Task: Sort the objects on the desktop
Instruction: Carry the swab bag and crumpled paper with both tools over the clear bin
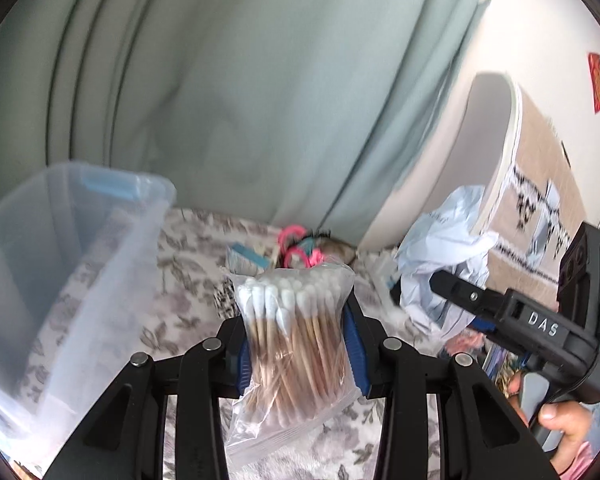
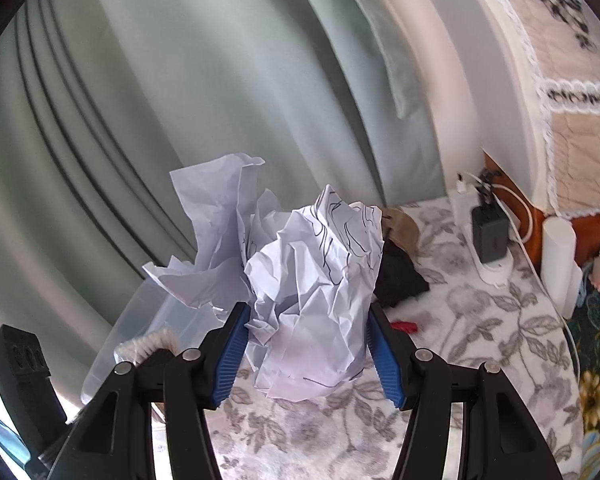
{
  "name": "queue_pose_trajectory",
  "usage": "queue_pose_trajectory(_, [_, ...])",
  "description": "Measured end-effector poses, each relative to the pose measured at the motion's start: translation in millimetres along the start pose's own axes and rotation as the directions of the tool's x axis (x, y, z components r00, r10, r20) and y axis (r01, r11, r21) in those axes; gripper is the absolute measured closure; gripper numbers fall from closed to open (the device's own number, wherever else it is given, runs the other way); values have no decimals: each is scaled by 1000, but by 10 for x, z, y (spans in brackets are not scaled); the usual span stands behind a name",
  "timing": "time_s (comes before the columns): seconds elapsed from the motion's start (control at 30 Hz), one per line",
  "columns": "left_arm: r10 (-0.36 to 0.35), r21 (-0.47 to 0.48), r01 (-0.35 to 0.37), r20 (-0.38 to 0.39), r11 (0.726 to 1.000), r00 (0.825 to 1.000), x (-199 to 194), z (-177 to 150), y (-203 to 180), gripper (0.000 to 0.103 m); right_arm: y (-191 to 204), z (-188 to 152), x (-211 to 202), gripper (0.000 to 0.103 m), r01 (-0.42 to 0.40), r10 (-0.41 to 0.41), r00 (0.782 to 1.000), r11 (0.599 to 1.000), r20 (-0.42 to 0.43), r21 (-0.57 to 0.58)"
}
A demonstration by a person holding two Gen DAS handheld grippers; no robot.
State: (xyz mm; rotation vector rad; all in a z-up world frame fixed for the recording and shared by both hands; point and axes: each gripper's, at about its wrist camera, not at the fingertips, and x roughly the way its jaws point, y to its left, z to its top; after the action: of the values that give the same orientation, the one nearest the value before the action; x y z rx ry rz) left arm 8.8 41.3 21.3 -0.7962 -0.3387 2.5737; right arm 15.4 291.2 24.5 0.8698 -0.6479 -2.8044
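A clear bag of cotton swabs (image 1: pixel 296 344) with wooden sticks stands upright between the blue pads of my left gripper (image 1: pixel 298 344), which is shut on it above the flowered tablecloth (image 1: pixel 188 312). My right gripper (image 2: pixel 308 344) is shut on a ball of crumpled white paper (image 2: pixel 316 292) marked with black scribbles, lifted off the cloth. In the left wrist view the right gripper (image 1: pixel 460 304) shows at the right with the crumpled paper (image 1: pixel 440 248) and a person's hand (image 1: pixel 556 420) on its handle.
A clear plastic bin (image 1: pixel 60 264) with a blue latch stands at the left. Pink hair ties (image 1: pixel 300 248) and small packets lie near the curtain. A black cloth (image 2: pixel 400 280), a red bit (image 2: pixel 406 326), chargers on a power strip (image 2: pixel 488 236) and a white cylinder (image 2: pixel 558 256) lie at the right.
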Motion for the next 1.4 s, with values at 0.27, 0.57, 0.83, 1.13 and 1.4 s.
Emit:
queue_pose_trajectory(0.27, [72,-53,-64,158,997,985,-498,262,338,62,523,112,84,42,-100,103,995,990,20,-103])
queue_pose_trajectory(0.57, [222,-147,-195,199,970,955,-763,321,902,62,1233,63,366,42,-243,238,970,944,-51,-224])
queue_pose_trajectory(0.83, [319,-224,-281,157,933,935,-792,256,1372,62,1715,-160,910,42,-340,292,937,889,-193,-307])
queue_pose_trajectory(1.13, [381,-259,-348,89,901,920,-703,230,1746,62,2069,-383,1246,42,-364,266,918,858,-293,-362])
queue_pose_trajectory(1.4, [404,-254,-383,35,888,914,-531,255,1886,62,2248,-494,1372,42,-358,223,912,842,-343,-403])
